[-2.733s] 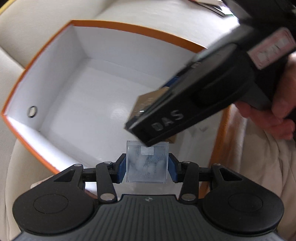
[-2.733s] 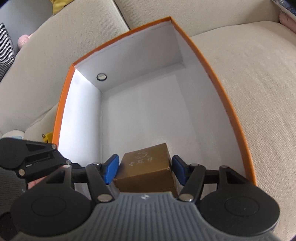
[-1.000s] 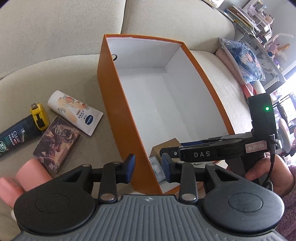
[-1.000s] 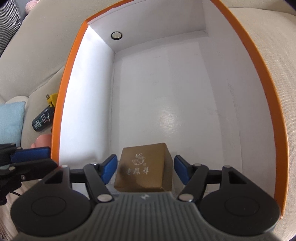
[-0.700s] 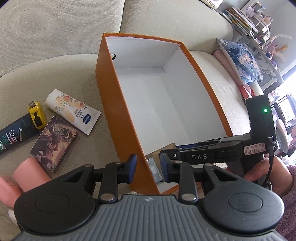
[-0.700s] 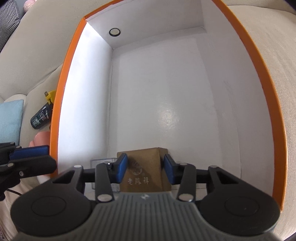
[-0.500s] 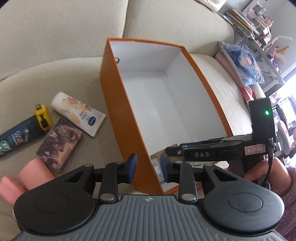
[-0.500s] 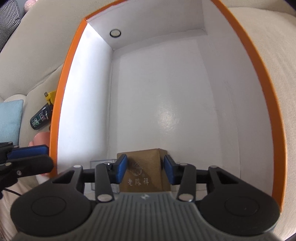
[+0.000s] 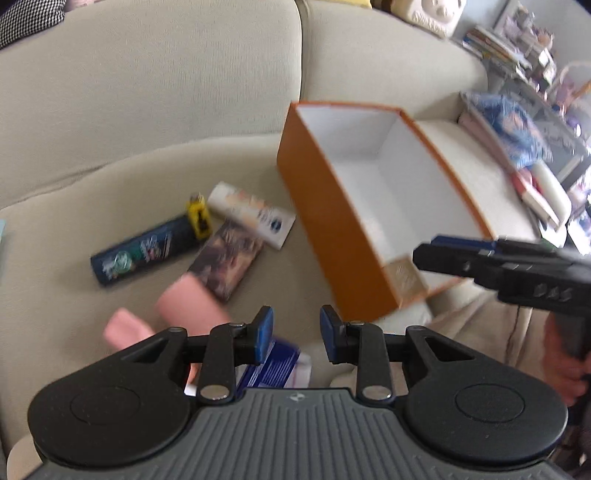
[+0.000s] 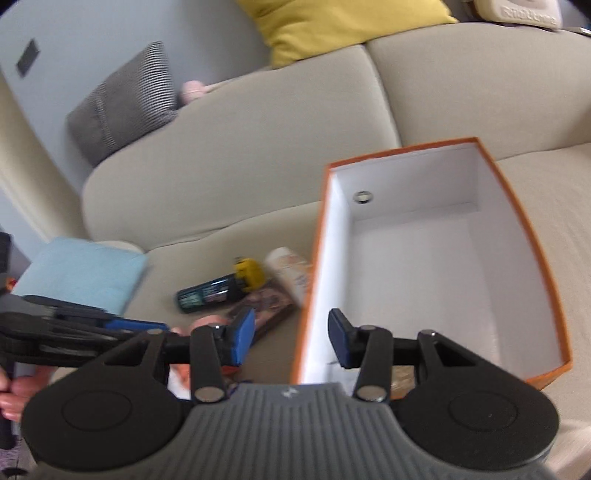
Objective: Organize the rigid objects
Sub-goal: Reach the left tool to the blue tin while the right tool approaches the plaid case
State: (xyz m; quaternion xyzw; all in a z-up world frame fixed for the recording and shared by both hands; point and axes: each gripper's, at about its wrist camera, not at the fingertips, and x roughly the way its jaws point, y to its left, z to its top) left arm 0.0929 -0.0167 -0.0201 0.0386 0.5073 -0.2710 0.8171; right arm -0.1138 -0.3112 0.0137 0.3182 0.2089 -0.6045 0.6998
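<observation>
The orange box (image 9: 332,229) with white inside stands open on the beige sofa. A gold box (image 9: 404,275) lies in its near corner. My left gripper (image 9: 297,336) hovers open over the seat left of the box, with nothing between its pads. My right gripper (image 10: 291,339) is open and empty above the box's (image 10: 517,221) near left corner; it also shows side-on as my right gripper (image 9: 428,253) in the left wrist view. Loose on the seat lie a dark bottle (image 9: 144,251), a yellow tape measure (image 9: 199,218), a white tube (image 9: 251,214) and a picture box (image 9: 229,258).
Pink items (image 9: 188,302) and a blue-and-white pack (image 9: 280,365) lie just under my left gripper. A light blue cushion (image 10: 81,273) sits at the seat's left end. A grey checked pillow (image 10: 125,107) and a yellow pillow (image 10: 332,22) rest on the sofa back.
Both grippers have pulled up and back out of the box. The right one has left the gold box in the near corner. The left one has swung left over the loose items.
</observation>
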